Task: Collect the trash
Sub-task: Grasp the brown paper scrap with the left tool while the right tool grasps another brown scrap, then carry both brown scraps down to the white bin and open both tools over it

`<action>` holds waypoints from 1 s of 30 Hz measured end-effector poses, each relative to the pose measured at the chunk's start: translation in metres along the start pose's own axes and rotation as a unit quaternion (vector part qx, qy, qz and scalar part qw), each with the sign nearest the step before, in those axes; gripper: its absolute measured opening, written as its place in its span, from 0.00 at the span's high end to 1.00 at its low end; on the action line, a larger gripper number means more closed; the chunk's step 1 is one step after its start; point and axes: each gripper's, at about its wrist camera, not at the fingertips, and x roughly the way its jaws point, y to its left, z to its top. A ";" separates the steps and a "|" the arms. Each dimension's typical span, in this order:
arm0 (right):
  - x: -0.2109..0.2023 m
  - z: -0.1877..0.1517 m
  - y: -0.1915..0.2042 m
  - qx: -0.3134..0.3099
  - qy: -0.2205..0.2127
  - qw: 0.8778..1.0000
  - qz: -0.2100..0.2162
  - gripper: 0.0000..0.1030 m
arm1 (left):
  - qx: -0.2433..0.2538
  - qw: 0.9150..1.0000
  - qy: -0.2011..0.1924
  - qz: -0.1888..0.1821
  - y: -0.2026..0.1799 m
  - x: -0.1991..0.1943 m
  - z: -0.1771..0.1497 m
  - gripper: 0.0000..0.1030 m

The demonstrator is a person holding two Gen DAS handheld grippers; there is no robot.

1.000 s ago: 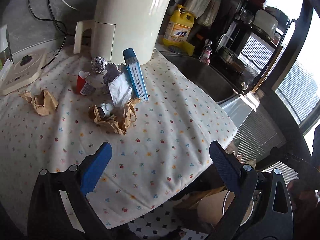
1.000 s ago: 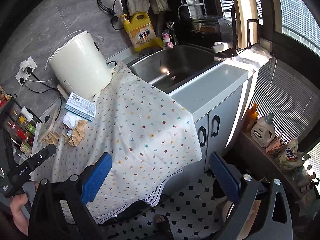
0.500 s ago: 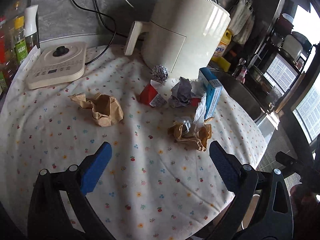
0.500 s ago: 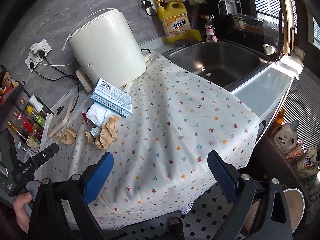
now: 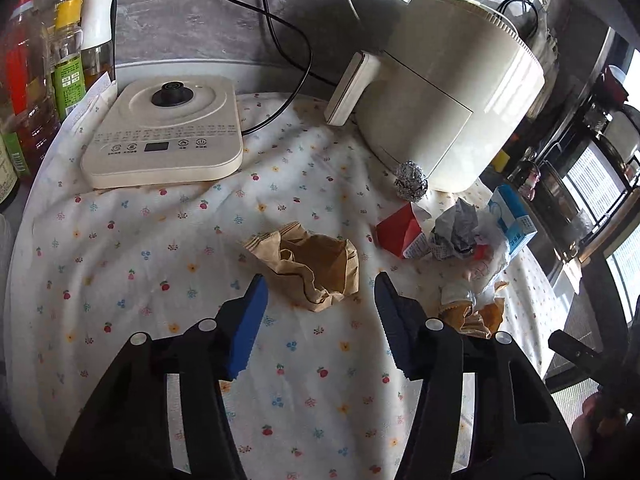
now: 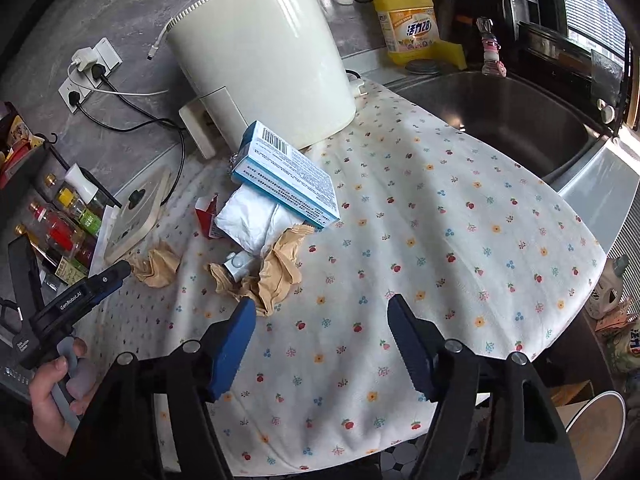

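Note:
Trash lies on a flowered tablecloth (image 5: 160, 248). A crumpled brown paper bag (image 5: 312, 264) sits just ahead of my open left gripper (image 5: 320, 300), between its fingertips' line and slightly beyond. To its right lie a red carton (image 5: 396, 236), a foil ball (image 5: 411, 181), grey crumpled paper (image 5: 456, 232) and a blue box (image 5: 514, 224). My right gripper (image 6: 320, 320) is open and empty above the cloth; a second brown paper wad (image 6: 272, 276), white tissue (image 6: 252, 220) and the blue box (image 6: 288, 176) lie ahead of it to the left.
A cream air fryer (image 5: 452, 104) stands at the back, a flat cream appliance base (image 5: 168, 136) to its left, bottles (image 5: 36, 80) at the far left. A steel sink (image 6: 512, 120) and yellow detergent jug (image 6: 408, 20) are to the right. A bin rim (image 6: 600, 432) shows on the floor.
My left gripper has swung left and moved in close to the left brown paper bag. My right gripper has moved in over the table towards the trash pile. Both stay open.

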 end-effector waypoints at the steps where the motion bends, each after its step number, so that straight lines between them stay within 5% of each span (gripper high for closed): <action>1: 0.004 0.001 0.003 -0.002 0.004 1.000 0.002 0.39 | -0.005 1.000 0.003 0.001 0.003 0.003 0.001 0.52; 6: 0.022 0.008 0.019 -0.021 0.018 1.000 0.011 0.44 | -0.012 1.000 0.015 0.008 0.011 0.019 0.003 0.61; 10: 0.037 0.011 0.029 -0.034 0.031 0.999 0.018 0.48 | -0.017 0.999 0.029 0.006 0.015 0.029 0.000 0.91; 16: 0.064 0.012 0.031 -0.028 0.059 0.997 0.032 0.61 | -0.011 1.000 0.012 0.007 0.010 0.014 -0.003 0.93; 18: 0.070 0.011 0.031 -0.027 0.073 0.995 0.055 0.81 | -0.012 1.000 0.005 0.007 0.009 0.006 -0.005 0.93; 21: 0.063 0.008 0.038 -0.048 0.075 0.994 0.061 0.93 | -0.012 1.000 -0.004 0.010 0.005 -0.007 -0.007 0.93; 30: 0.023 -0.010 0.015 -0.053 0.069 0.993 0.074 0.95 | -0.009 1.000 -0.017 0.005 -0.028 -0.036 -0.030 0.93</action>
